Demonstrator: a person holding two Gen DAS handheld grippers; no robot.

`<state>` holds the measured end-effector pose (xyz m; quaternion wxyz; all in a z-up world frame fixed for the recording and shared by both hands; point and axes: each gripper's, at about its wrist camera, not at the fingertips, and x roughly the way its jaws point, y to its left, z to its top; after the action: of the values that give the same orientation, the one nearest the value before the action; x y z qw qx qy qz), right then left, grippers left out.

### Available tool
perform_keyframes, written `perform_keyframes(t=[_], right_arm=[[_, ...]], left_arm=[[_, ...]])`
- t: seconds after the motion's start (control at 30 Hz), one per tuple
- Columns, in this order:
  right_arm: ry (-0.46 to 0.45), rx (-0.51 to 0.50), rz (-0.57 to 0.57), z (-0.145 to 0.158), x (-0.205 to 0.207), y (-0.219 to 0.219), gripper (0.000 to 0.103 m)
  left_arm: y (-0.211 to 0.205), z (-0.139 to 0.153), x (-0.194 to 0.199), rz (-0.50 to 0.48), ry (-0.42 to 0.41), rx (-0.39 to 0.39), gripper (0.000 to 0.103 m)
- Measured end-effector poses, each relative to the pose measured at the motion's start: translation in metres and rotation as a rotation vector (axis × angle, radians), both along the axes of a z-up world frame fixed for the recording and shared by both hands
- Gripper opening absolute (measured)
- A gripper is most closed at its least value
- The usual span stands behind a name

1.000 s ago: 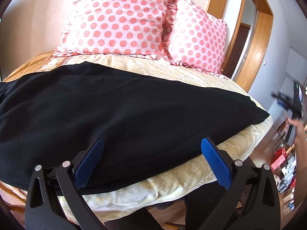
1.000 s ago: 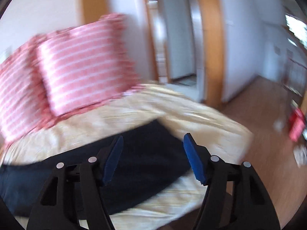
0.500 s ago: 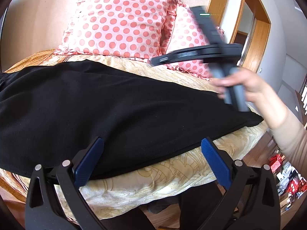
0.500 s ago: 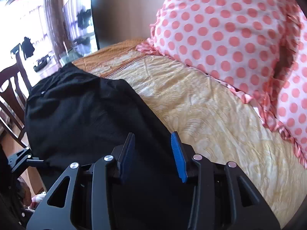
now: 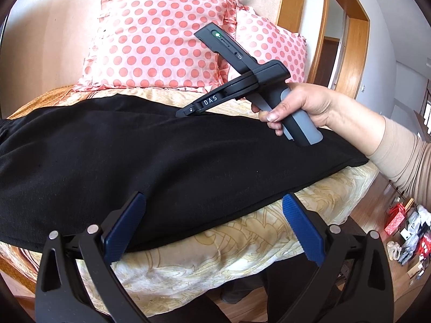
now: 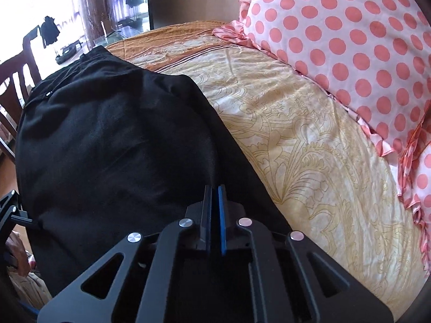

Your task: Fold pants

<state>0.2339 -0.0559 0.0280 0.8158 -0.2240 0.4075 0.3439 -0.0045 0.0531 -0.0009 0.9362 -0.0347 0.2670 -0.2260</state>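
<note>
Right gripper [image 6: 215, 188]: jaws have just closed, blue pads now pressed together on a raised ridge of the black pants [image 5: 161, 156] along the pants' far edge, the one toward the pillows. Fabric runs up between the pads in the right wrist view. The left wrist view shows the same tool from the side, nose down on the cloth, held by the person's right hand [image 5: 304, 107] with a beige sleeve [image 5: 404, 158] behind it.

Left gripper [image 5: 212, 228]: jaws wide apart, nothing between the pads. It hovers over the pants' near edge, where the cloth meets the yellow patterned bedspread [image 5: 229, 245]. One pad sits over black fabric, the other over the bedspread; can't tell if either touches.

Pants lie flat and lengthwise across the bedspread, waistband end at the bed's side next to a wooden chair [image 6: 13, 86]. Two pink polka-dot pillows [image 5: 161, 35] stand beyond the pants' far edge, clear of the cloth.
</note>
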Motion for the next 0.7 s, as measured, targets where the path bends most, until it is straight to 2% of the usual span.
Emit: perform_keyframes(t=[0.13,0.27,0.33,0.4,0.43,0.5,0.57,0.7], right_arm=[[-0.083,-0.008,-0.064,0.01,0.011,0.002,0.001],[-0.078,-0.066,-0.048,-0.003,0.013,0.007,0.001],[-0.085,-0.059,-0.077,0.001,0.012,0.001,0.004],[-0.103,-0.007,-0.153,0.018,0.016,-0.02,0.017],[-0.119,0.022,-0.192,0.026,0.017,-0.032,0.028],[-0.138,0.094,-0.273,0.043,0.015,-0.063,0.03],[-0.11,0.171,-0.338,0.05,0.005,-0.097,0.03],[-0.052,0.153,-0.382,0.031,-0.02,-0.129,0.03]], left_arm=[[0.0,0.0,0.0,0.002,0.002,-0.014,0.101],[0.0,0.001,0.0,0.0,0.002,-0.011,0.101],[-0.001,0.001,0.0,-0.002,0.001,-0.005,0.101],[-0.001,0.001,0.001,-0.003,0.001,-0.002,0.101],[0.0,0.001,0.001,-0.005,0.002,-0.001,0.101],[0.001,0.001,0.001,-0.011,0.005,-0.005,0.101],[0.002,0.003,0.002,-0.012,0.014,-0.014,0.101],[0.004,0.007,0.007,-0.001,0.043,-0.051,0.101]])
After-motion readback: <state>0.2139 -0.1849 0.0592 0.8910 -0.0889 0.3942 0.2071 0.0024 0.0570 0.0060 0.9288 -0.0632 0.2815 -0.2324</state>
